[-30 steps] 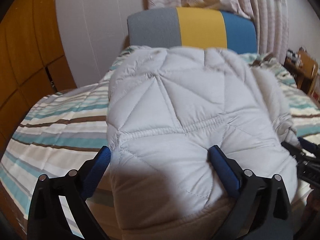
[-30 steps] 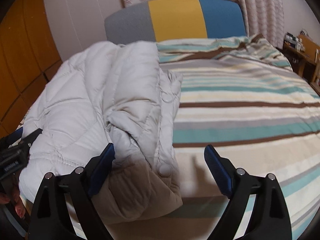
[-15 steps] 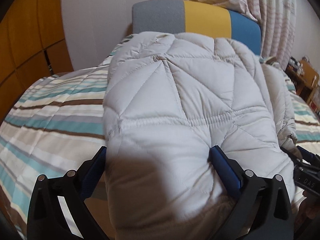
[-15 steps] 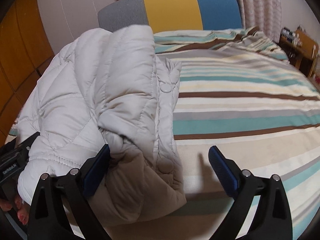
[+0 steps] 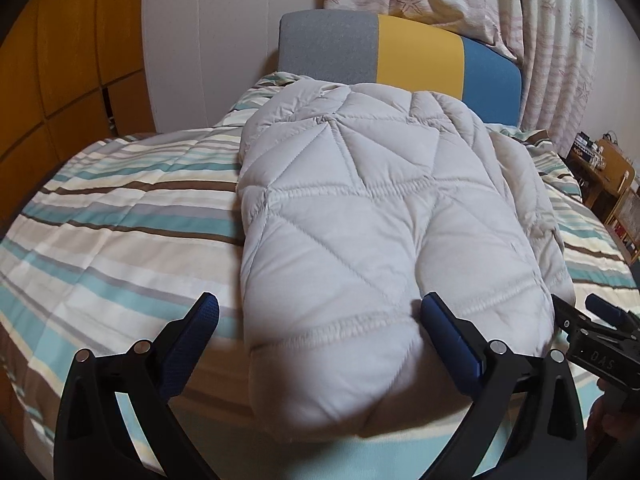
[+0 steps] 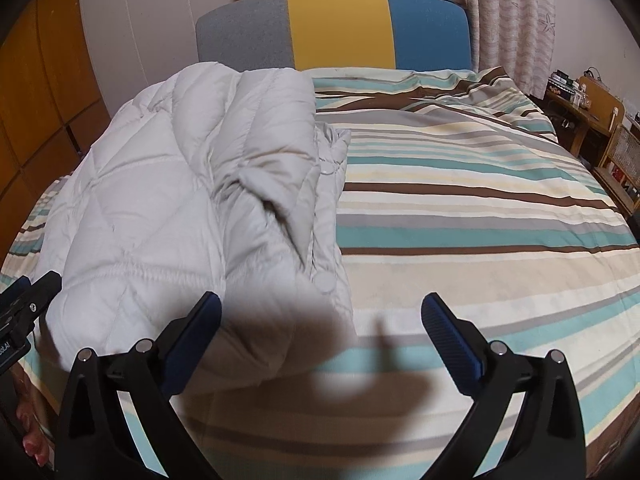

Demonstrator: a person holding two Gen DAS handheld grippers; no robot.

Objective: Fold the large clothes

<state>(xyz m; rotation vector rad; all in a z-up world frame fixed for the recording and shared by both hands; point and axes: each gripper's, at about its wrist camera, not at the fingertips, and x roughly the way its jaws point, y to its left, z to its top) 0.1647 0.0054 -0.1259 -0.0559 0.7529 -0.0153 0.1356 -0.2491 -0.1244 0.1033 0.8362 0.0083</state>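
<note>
A pale grey quilted puffer jacket (image 5: 368, 240) lies folded lengthwise on the striped bed (image 5: 120, 216). In the right wrist view the jacket (image 6: 168, 216) fills the left side, its snap-button edge facing right. My left gripper (image 5: 320, 308) is open over the jacket's near end; the left finger stands clear of the cloth and the right finger rests against it. My right gripper (image 6: 320, 306) has its jaws opening, with the jacket's near right corner between them and the pads not pressing. Each gripper shows at the edge of the other's view.
A grey, yellow and blue headboard (image 6: 336, 28) stands at the far end, with curtains (image 6: 512, 20) behind it. Wooden cabinets (image 5: 60, 60) line the left wall. A wooden side table with clutter (image 6: 588, 108) stands at the right. Striped bedding stretches right of the jacket.
Both grippers have drawn back from the jacket, which now lies lower and flatter on the bed. The left finger of the left gripper has come clear of the cloth. The right jaws have widened.
</note>
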